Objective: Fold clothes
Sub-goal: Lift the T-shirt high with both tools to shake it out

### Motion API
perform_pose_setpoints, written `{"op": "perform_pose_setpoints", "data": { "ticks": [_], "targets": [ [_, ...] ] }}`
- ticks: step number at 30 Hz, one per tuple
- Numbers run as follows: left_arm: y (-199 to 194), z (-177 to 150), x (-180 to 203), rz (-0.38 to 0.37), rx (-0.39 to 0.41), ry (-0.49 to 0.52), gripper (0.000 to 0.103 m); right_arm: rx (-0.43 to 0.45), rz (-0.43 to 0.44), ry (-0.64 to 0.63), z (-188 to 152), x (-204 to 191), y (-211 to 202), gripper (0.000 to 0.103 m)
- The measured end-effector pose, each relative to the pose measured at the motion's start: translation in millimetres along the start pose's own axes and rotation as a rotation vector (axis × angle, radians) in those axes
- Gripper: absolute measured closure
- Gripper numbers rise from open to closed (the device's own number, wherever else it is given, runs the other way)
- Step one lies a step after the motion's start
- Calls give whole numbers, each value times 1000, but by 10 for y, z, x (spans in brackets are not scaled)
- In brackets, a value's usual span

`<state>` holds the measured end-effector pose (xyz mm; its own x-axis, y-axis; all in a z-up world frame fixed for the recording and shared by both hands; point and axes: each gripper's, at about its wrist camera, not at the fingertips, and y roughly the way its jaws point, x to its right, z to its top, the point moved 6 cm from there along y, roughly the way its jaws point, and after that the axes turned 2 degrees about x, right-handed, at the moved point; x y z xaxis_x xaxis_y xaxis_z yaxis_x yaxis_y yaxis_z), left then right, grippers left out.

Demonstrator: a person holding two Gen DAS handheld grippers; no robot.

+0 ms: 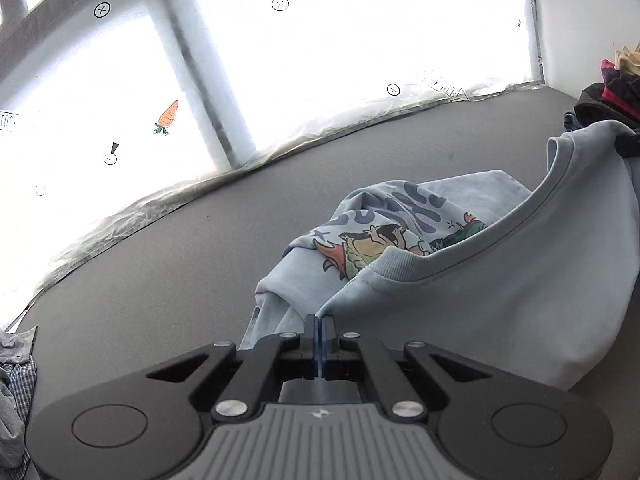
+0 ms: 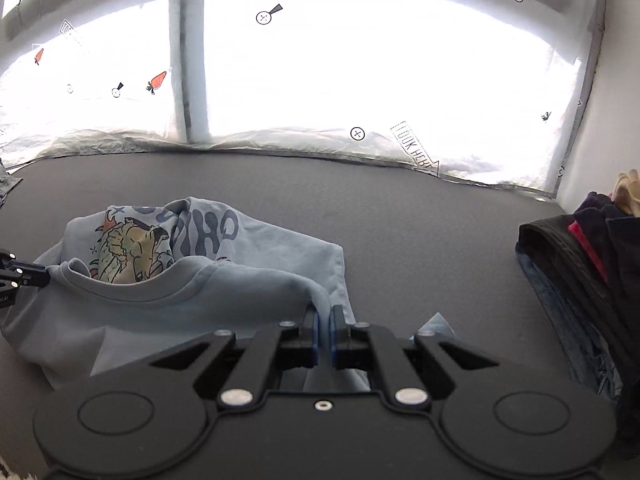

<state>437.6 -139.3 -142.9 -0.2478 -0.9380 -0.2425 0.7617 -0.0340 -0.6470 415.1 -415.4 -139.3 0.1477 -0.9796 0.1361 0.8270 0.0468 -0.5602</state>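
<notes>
Black gripper housing fills the near edge of both wrist views. Left gripper (image 1: 319, 322): jaws pressed together on the shoulder edge of a light blue sweatshirt (image 1: 500, 280), cloth pinched between the blue pads. Right gripper (image 2: 324, 314): jaws nearly together, a fold of the same sweatshirt (image 2: 160, 312) drawn into the narrow gap between the pads. Garment hangs between the two grippers, ribbed collar (image 2: 192, 276) raised and sagging open; lower part bunched on the grey table surface (image 2: 400, 220), printed side up, cartoon graphic (image 2: 132, 256) and dark blue lettering showing through the neck opening. In the right wrist view the left gripper (image 2: 44, 274) shows at the far left edge, touching the shoulder. Pile of dark clothes (image 2: 580, 264), black, red and denim, sits at the right edge of the table, apart from the sweatshirt. Translucent sheet with carrot and target marks (image 2: 360, 80) covers the far bright window. Checked fabric (image 1: 16, 376) lies at near left.
</notes>
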Motion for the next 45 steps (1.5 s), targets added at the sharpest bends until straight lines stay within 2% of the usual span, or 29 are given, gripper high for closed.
{"op": "perform_pose_setpoints", "data": {
  "ticks": [3, 6, 9, 12, 17, 24, 30, 33, 36, 40, 45],
  "targets": [
    [-243, 404, -183, 76, 127, -71, 102, 159, -71, -55, 405, -23, -198, 98],
    [-611, 871, -391, 177, 297, -131, 102, 329, -126, -60, 847, -9, -432, 98],
    [-1038, 1271, -503, 296, 483, -125, 102, 502, -185, -85, 1274, -23, -694, 98],
    [-1451, 1574, -624, 367, 632, -150, 102, 682, -231, -86, 1691, -27, -1020, 98],
    [-2135, 1915, -788, 486, 847, -204, 102, 928, -254, -49, 2236, -30, -1592, 98],
    [-3253, 2112, -830, 693, 1136, -216, 102, 1194, -233, -45, 2653, -153, -2496, 98],
    [-4047, 2054, -793, 792, 1273, -258, 102, 1329, -178, -35, 2712, -232, -3201, 98],
    [-4444, 1935, -767, 817, 1318, -286, 102, 1368, -123, -38, 2605, -252, -3524, 98],
    [-4719, 1818, -697, 824, 1344, -304, 102, 1398, -105, -56, 2448, -281, -3802, 98],
    [-4885, 1704, -576, 835, 1348, -289, 102, 1377, -58, -43, 2251, -262, -3992, 98],
    [-4747, 1696, -500, 850, 1293, -241, 102, 1286, -10, -9, 2140, -244, -3828, 98]
  ]
}}
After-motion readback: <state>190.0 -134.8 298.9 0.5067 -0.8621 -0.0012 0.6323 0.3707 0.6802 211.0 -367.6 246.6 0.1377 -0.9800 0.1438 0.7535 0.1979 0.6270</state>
